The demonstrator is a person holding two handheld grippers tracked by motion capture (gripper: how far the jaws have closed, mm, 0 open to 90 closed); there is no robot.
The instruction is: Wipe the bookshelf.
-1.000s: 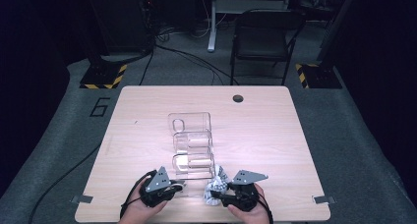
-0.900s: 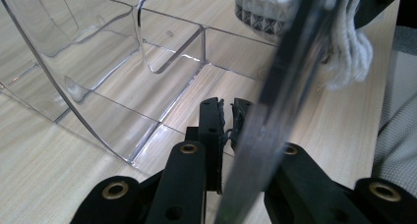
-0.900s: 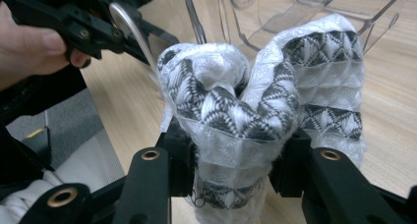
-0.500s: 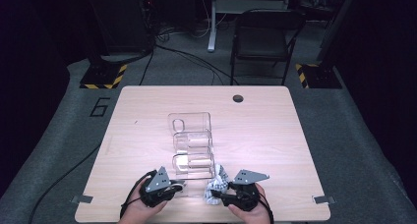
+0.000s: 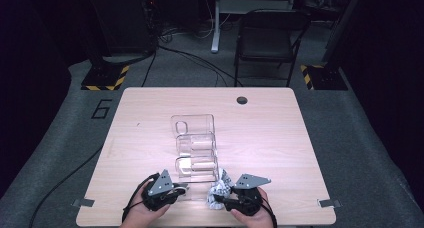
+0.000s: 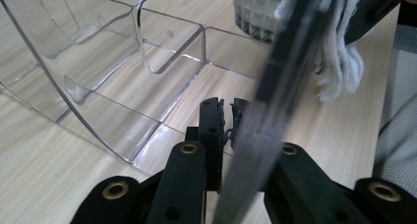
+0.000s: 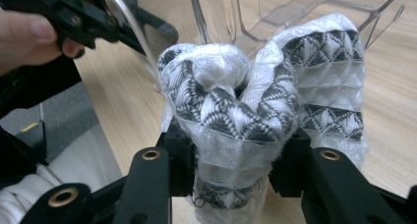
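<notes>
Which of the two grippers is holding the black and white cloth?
The right gripper, shut on the rolled black and white cloth. The left gripper instead pinches the clear rack wall.

Clear organiser (image 5: 195, 148): transparent hard plastic, glossy, smooth, bright glints along edges. Rolled cloth (image 7: 260, 106): soft woven textile, white with black-grey triangle pattern, ribbed, slight sheen on threads; loose white fringe. Tabletop (image 5: 150, 118): pale wood-grain laminate, smooth, matt to faint satin. Left hand-held gripper (image 6: 226, 111): black matt plastic, brass-coloured rivets; pads look rough, rubbery. Right hand-held gripper (image 7: 236, 150): same black matt plastic. Floor (image 5: 65, 138): grey carpet, rough.
</notes>
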